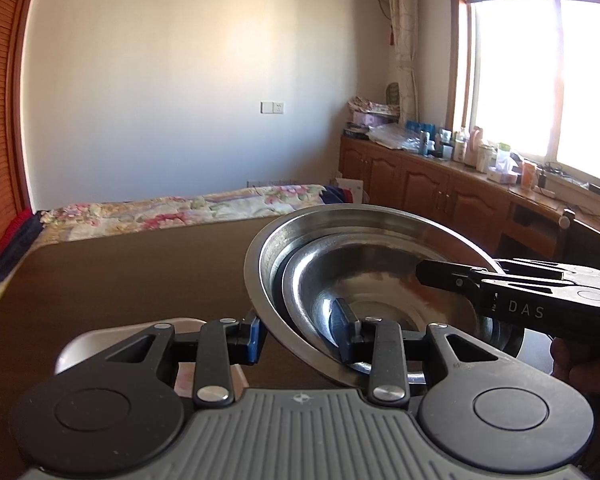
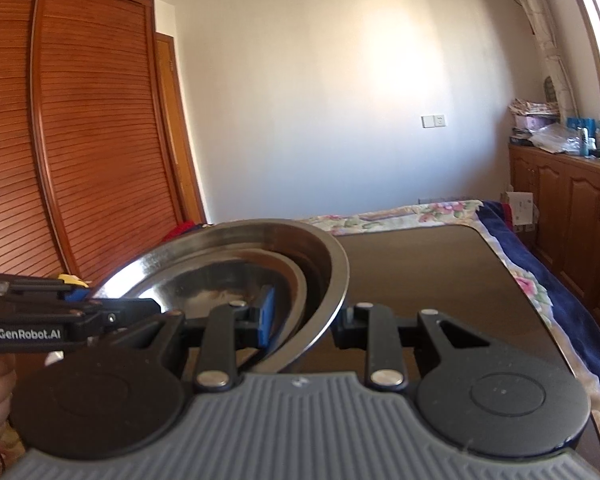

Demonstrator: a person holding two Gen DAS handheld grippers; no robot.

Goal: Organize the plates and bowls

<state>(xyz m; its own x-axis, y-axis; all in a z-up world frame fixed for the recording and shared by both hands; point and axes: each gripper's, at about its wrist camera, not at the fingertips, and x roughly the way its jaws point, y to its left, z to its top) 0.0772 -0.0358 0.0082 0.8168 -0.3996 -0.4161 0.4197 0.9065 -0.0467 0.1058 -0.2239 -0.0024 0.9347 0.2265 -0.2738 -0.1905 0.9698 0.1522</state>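
Both grippers carry one load between them: a wide stainless steel bowl (image 1: 340,224) with a smaller steel bowl (image 1: 380,280) nested inside, lifted above the dark bench (image 1: 120,280) and tilted. The left gripper (image 1: 300,334) has its fingers clenched across the rim on one side — one blue pad outside, one inside — and the right gripper (image 2: 304,316) clamps the opposite rim likewise. Gripping opposite sides likely keeps the smooth, rounded, slippery metal from swinging. A pale tray (image 1: 84,344) lies on the bench beneath the left gripper.
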